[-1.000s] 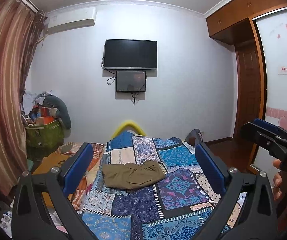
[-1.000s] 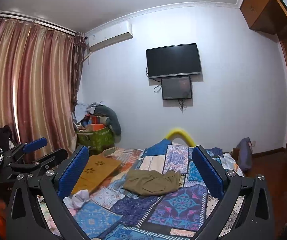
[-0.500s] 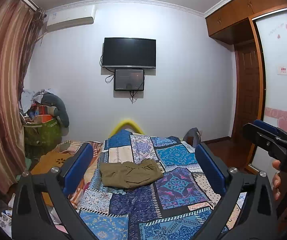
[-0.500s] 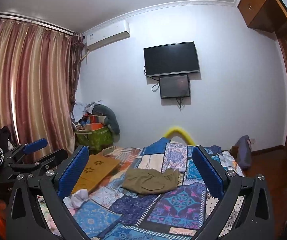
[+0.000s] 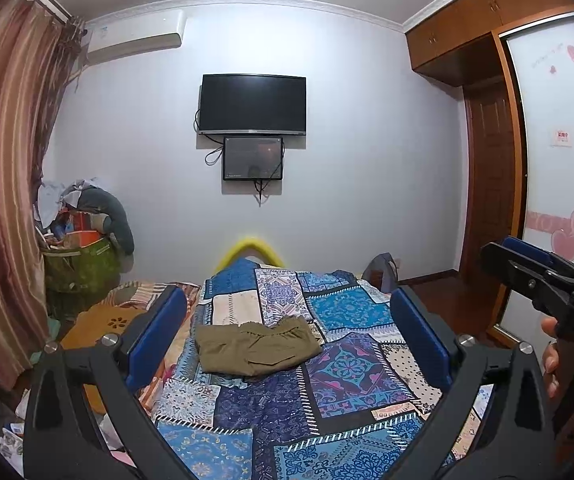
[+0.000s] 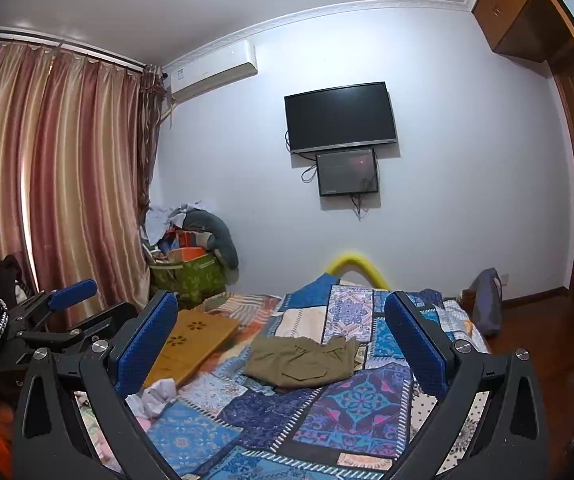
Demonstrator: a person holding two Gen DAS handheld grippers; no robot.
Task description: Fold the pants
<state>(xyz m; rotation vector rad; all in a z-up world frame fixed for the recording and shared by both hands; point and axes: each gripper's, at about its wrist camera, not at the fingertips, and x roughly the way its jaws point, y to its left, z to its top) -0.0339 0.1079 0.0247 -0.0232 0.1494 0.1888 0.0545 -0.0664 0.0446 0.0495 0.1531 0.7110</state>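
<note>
The pants (image 5: 257, 346) lie on the patchwork bedspread (image 5: 343, 368) near the middle of the bed, as a compact olive bundle with layers stacked on one another. From this, the folding looks finished or close to it. The outline is roughly rectangular, though the far edge by the waistband is bunched and uneven, so a final smoothing or one more fold may be left.

Both tools are held up and well back from the bed. The left hand-held gripper (image 5: 287, 336) has its blue pads spread wide with nothing between them, and the right hand-held gripper (image 6: 281, 340) is likewise wide open and empty. Neither touches the cloth.

How many folds the bundle holds cannot be told at this range; the legs and cuffs are tucked out of sight. In the right wrist view a pocket flap shows on top, but the underside is hidden. The near end of the bed is cut off behind the gripper frames, and the fisheye bends the edges.
</note>
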